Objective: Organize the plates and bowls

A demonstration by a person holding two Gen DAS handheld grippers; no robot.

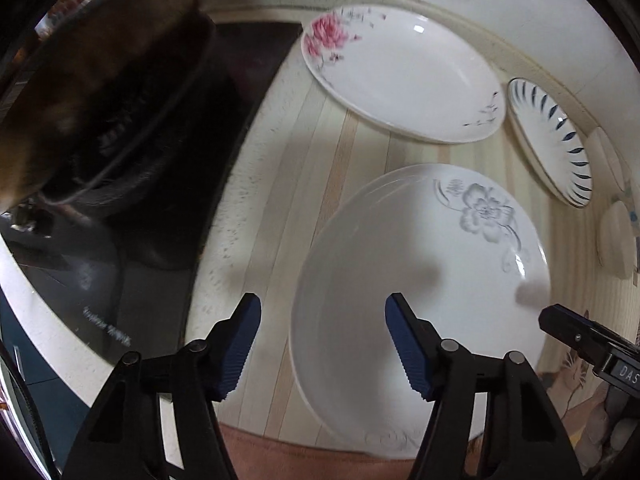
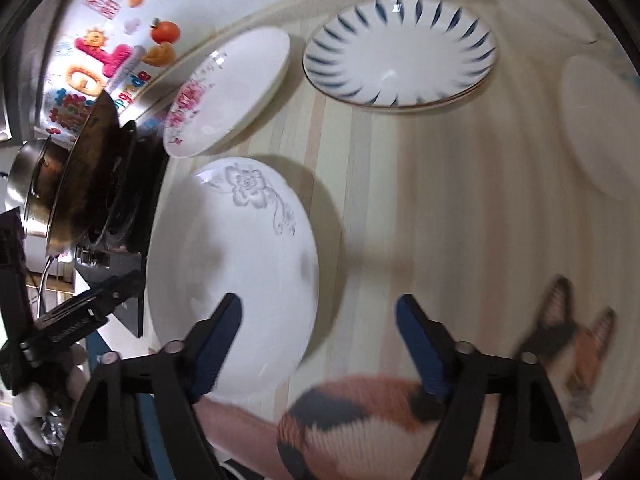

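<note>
A white plate with a grey flower (image 1: 404, 280) lies on the striped mat nearest me; it also shows in the right wrist view (image 2: 236, 256). Behind it lies a white plate with a pink flower (image 1: 400, 72), which shows again in the right wrist view (image 2: 228, 88), and a plate with blue dashes (image 1: 556, 140) that is plain in the right wrist view (image 2: 400, 52). My left gripper (image 1: 322, 344) is open, straddling the grey-flower plate's left rim. My right gripper (image 2: 320, 344) is open, straddling that plate's right rim. Both are empty.
A dark wok (image 1: 100, 92) sits on a black stove at the left, also seen in the right wrist view (image 2: 88, 176). Pale round dishes (image 2: 596, 128) lie at the right of the mat. The right gripper's tip (image 1: 580, 332) shows at the right edge.
</note>
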